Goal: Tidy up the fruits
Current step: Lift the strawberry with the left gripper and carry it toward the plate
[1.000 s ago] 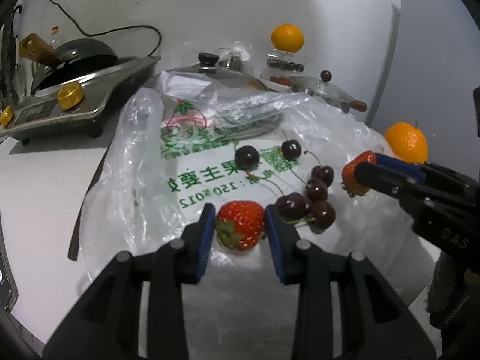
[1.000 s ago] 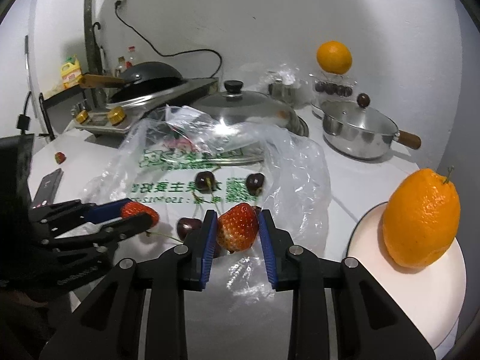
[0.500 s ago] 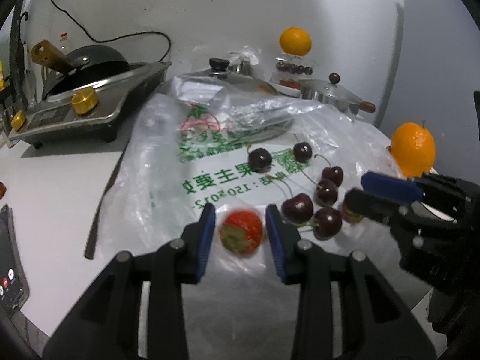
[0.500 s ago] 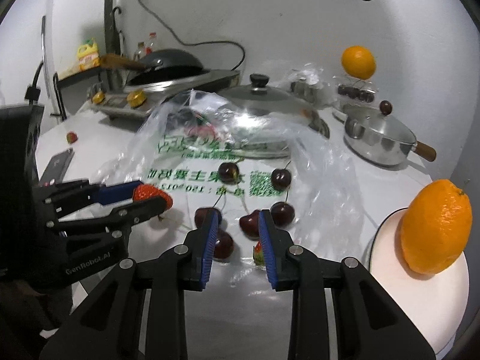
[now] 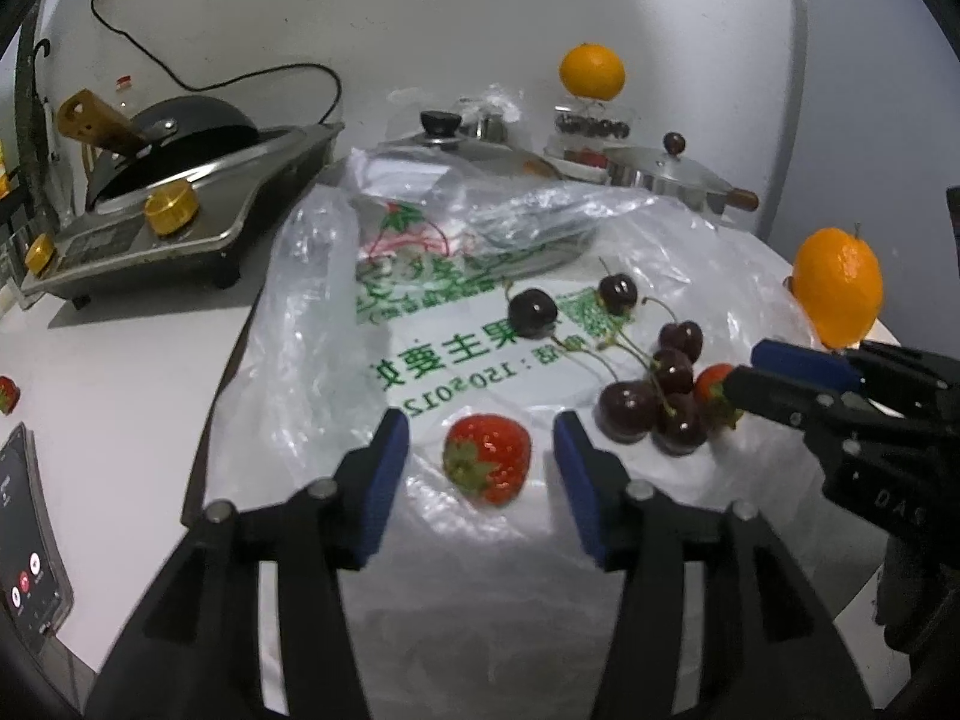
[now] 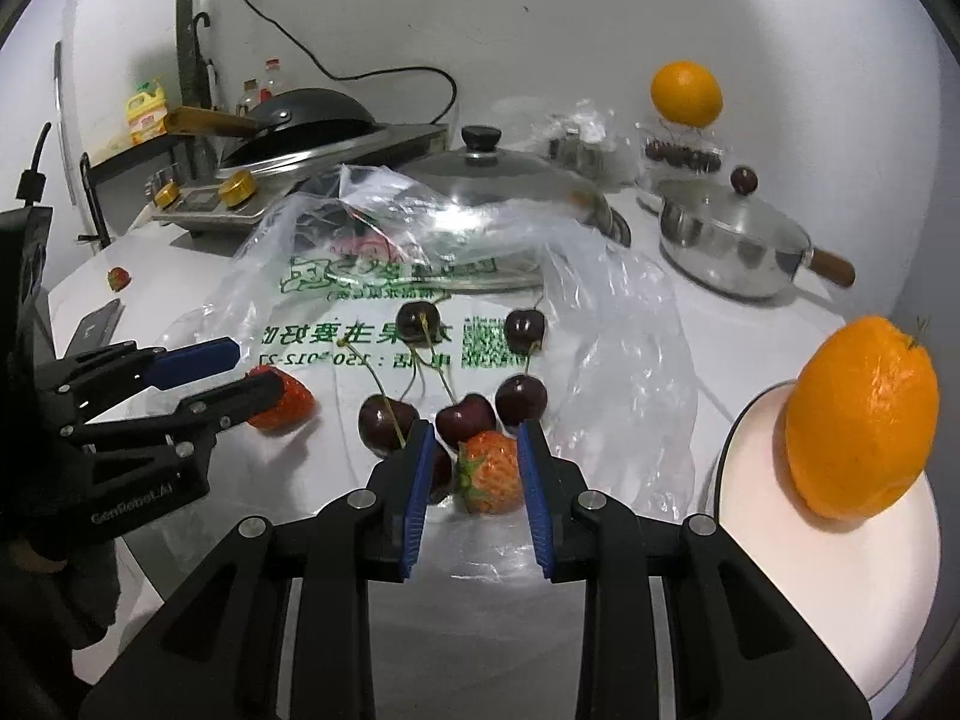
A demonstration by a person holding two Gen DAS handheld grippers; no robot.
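A strawberry [image 5: 487, 457] lies on the clear plastic bag [image 5: 336, 324] between the fingers of my open left gripper [image 5: 481, 444], untouched by the pads. A second strawberry [image 6: 491, 469] lies between the fingers of my open right gripper [image 6: 474, 456], beside several dark cherries [image 6: 462, 414]. The cherries also show in the left wrist view [image 5: 654, 396]. An orange [image 6: 861, 417] sits on a white plate [image 6: 840, 588] at the right. The left gripper shows in the right wrist view [image 6: 252, 369] over its strawberry [image 6: 288, 408].
A stove with a wok [image 5: 174, 192], a pan lid [image 6: 498, 180] and a steel saucepan [image 6: 732, 240] stand at the back. Another orange [image 6: 686, 93] sits on a cherry box. A phone [image 5: 27, 546] and a stray strawberry [image 6: 119, 279] lie at the left.
Both grippers held strawberries above the bag a second ago. Both have opened, and the strawberries now lie on the bag between the fingers.
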